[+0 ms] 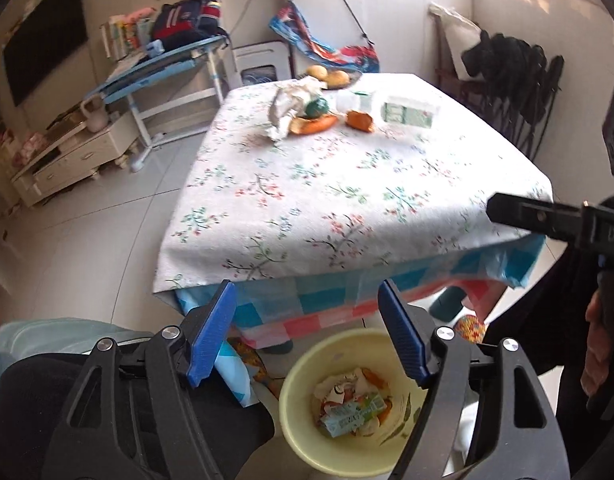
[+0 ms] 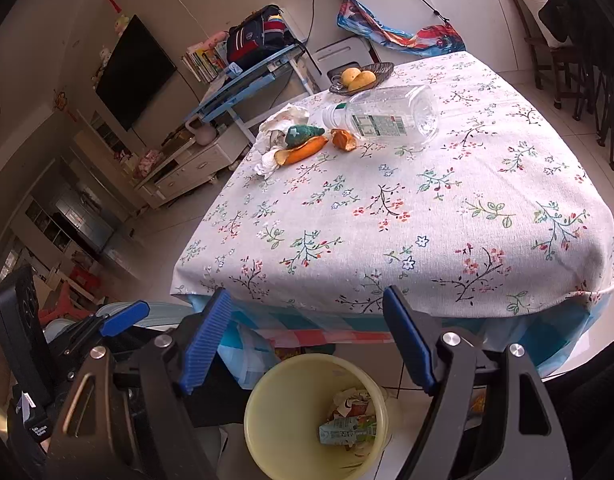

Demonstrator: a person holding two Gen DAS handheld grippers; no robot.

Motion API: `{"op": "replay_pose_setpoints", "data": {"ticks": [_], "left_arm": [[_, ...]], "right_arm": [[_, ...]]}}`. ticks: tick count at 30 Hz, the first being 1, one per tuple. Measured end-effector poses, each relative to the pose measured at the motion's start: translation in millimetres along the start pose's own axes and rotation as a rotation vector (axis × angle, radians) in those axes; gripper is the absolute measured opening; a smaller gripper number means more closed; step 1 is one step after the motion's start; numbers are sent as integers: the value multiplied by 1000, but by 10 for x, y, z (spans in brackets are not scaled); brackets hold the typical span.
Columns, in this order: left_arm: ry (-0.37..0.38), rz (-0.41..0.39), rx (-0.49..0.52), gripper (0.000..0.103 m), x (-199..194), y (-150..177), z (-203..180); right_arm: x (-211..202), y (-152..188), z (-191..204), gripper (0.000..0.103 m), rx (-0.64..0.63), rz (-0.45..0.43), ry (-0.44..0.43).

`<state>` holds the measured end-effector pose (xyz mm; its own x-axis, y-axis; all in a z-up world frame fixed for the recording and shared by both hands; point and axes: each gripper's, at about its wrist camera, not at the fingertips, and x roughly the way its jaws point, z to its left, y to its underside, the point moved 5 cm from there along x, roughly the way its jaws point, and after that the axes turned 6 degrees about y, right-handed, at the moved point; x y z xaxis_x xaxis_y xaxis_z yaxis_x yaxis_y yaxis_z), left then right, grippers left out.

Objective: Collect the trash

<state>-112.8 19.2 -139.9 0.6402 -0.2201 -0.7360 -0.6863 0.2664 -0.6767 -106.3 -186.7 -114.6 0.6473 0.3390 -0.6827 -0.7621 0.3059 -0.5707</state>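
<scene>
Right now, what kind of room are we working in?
Most likely a home living and dining room: a wall-mounted TV over a low cabinet, and a table with a floral cloth.

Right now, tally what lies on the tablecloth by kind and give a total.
Clear plastic bottle: 1
Orange peel pieces: 2
Crumpled paper: 1
Green knitted toy: 1
Dish of yellow fruit: 1
Total: 6

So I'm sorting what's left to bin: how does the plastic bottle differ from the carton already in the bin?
The clear plastic bottle lies on its side on the table; the green carton sits down inside the yellow bin. The bottle looks bigger and see-through, the carton opaque and printed. Both carry green labelling.
</scene>
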Motion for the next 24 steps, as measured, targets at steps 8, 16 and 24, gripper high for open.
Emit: {"op": "replay_pose_setpoints", "data": {"ticks": [8, 16, 24], "left_arm": [[-70, -90, -83, 73, -120, -117, 217], [-80, -112, -94, 75, -153, -152, 223], [-87, -118, -95, 76, -164, -162, 210]], "right_arm": [[-1, -7, 25, 75, -16, -7, 6], [5, -3, 80, 75, -49, -11, 16], [14, 1, 99, 75, -55, -11, 18]]}}
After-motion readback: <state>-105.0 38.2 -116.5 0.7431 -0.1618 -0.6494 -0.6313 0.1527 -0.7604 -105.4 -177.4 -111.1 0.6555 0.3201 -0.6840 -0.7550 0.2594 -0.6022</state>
